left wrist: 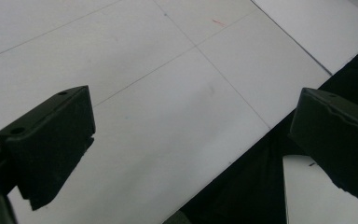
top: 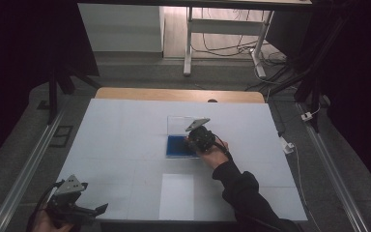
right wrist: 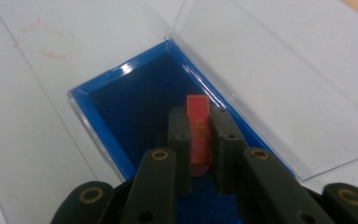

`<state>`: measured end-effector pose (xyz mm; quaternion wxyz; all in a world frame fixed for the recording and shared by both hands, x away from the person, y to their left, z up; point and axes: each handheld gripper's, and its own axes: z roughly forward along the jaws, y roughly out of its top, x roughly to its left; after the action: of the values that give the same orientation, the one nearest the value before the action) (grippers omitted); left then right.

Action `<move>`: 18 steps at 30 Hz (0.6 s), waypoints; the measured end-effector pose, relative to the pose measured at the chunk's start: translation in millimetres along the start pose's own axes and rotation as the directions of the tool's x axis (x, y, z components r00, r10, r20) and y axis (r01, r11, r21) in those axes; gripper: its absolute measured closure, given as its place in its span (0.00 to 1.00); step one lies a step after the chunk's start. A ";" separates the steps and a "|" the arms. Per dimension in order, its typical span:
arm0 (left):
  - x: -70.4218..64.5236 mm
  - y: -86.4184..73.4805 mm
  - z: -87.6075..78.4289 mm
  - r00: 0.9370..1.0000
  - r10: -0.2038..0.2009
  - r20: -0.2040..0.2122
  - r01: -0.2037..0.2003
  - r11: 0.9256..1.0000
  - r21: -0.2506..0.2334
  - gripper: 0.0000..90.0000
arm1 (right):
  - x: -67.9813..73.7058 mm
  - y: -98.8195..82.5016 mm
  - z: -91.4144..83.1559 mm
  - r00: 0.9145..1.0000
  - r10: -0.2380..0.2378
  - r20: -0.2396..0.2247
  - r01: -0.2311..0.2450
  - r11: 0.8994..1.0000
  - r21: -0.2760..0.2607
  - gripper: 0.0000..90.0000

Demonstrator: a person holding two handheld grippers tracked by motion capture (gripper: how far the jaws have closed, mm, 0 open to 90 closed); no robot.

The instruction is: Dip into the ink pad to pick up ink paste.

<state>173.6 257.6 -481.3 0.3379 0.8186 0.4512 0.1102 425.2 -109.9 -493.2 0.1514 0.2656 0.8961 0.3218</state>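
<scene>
So my right tool is over the blue box, the shallow tray with the dark blue lining, and its jaws are squeezed together on a small red card. The card stands on edge between the two pads, its top poking out a bit above the jaw tips. It sits over the inside of the box, closer to the right-hand wall as my right gripper view sees it. I can't tell whether the bottom edge of the card touches the lining or hangs just above it.

The clear lid is swung open and lies flat on the tabletop on the far side of the box, still attached along that edge.

From the high view the blue box sits around the middle of the tabletop with my right tool right at its right side, my hand behind it.

My left tool is parked way off at the near left corner of the tabletop, well apart from the box. Jaws are wide apart with nothing between them, just the bare white tabletop under them.

There's also a white sheet lying flat near the front edge, between the two tools.
</scene>
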 end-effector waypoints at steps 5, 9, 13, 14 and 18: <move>0.8 -0.2 -0.2 1.000 -0.008 0.003 0.008 1.000 -0.004 0.01 | -10.3 -2.6 0.3 0.997 0.058 -0.051 -0.059 0.998 -0.013 0.90; 0.7 -0.1 -0.3 1.000 -0.006 0.003 0.006 1.000 -0.004 0.00 | -7.9 -2.9 0.3 0.998 0.045 -0.040 -0.046 0.999 -0.015 0.90; 0.6 0.3 0.0 1.000 -0.003 0.002 0.003 1.000 -0.002 0.00 | -4.0 -2.2 0.2 1.000 0.012 -0.024 -0.012 1.000 -0.014 0.90; 0.8 0.2 -0.2 1.000 -0.003 0.003 0.003 1.000 -0.004 0.00 | -6.9 -3.1 0.3 0.999 0.029 -0.039 -0.030 0.999 -0.021 0.90; 1.2 0.2 -0.2 1.000 -0.007 0.006 0.007 1.000 -0.005 0.00 | -12.0 -5.9 -0.3 0.997 0.045 -0.067 -0.047 0.998 -0.038 0.90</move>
<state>174.3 258.7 -481.1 0.3417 0.8165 0.4528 0.1077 432.6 -120.8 -495.6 0.1195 0.2724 0.8878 0.3513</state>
